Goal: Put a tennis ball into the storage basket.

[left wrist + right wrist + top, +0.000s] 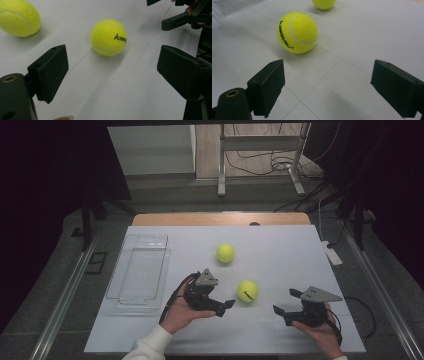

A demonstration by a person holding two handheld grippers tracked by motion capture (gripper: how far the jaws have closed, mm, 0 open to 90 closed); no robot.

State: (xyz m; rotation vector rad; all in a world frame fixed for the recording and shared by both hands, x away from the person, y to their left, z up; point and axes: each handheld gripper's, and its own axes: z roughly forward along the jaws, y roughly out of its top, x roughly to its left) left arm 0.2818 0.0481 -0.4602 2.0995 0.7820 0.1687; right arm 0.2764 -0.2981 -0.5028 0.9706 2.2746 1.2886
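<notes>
A: Nearest, how many tongs do you count?

B: Two pairs, one per hand. The left tongs (223, 307) stand apart with nothing between them; the right tongs (281, 314) stand apart too, also empty.

A: And between them?

B: Slightly farther, the near fuzzy yellow-green tennis ball with black lettering (247, 290) rests on the white surface (280, 255), just ahead of the left tongs, touched by neither.

A: Farther still?

B: A second yellow-green tennis ball (225, 253), well apart from the first. Two balls in all. At the left lies one clear plastic rectangular tray (141, 270).
</notes>
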